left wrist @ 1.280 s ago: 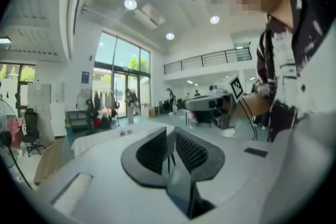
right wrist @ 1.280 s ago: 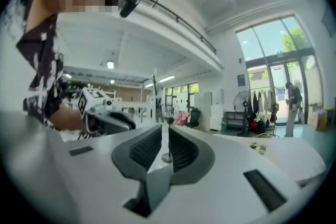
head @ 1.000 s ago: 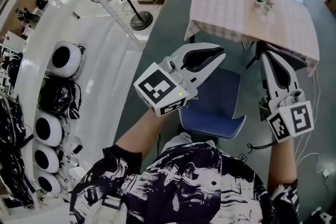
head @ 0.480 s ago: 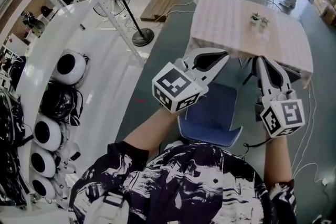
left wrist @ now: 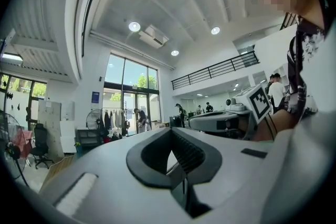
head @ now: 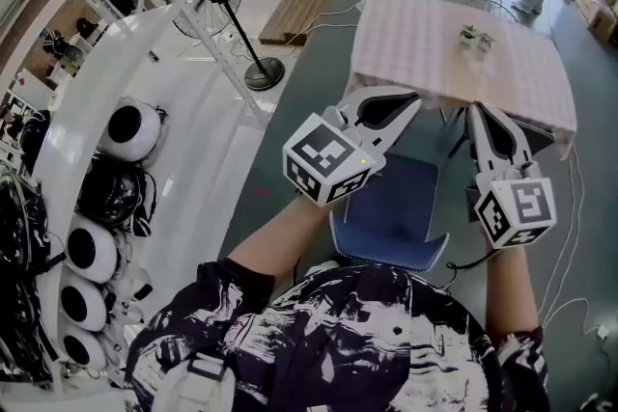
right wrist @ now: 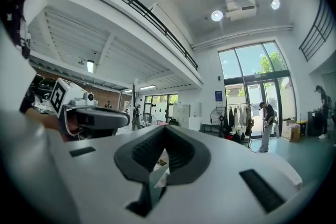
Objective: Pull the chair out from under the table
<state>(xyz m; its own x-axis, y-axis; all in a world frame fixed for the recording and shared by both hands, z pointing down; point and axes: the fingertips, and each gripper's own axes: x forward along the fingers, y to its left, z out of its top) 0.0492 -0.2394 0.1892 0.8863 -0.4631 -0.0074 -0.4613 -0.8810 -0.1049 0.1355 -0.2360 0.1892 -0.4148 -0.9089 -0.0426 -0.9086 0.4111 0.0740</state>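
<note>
now: left hand-held gripper point(head: 413, 98) jaws together, empty; right hand-held gripper point(head: 475, 114) same, above chair point(head: 391, 207).

The chair point(head: 391, 203) had a blue padded seat with a paler rim along its curved near edge. It stood upright on the grey-green floor point(head: 290, 140), just in front of the table point(head: 521, 82). Its far end reached about as far as the hanging hem of the cloth point(head: 406, 34); whether any of it lay under the tabletop could not be told. The table was rectangular, set at a slight angle to the chair, and draped in the pale checked cloth, which hung over its sides.
</note>
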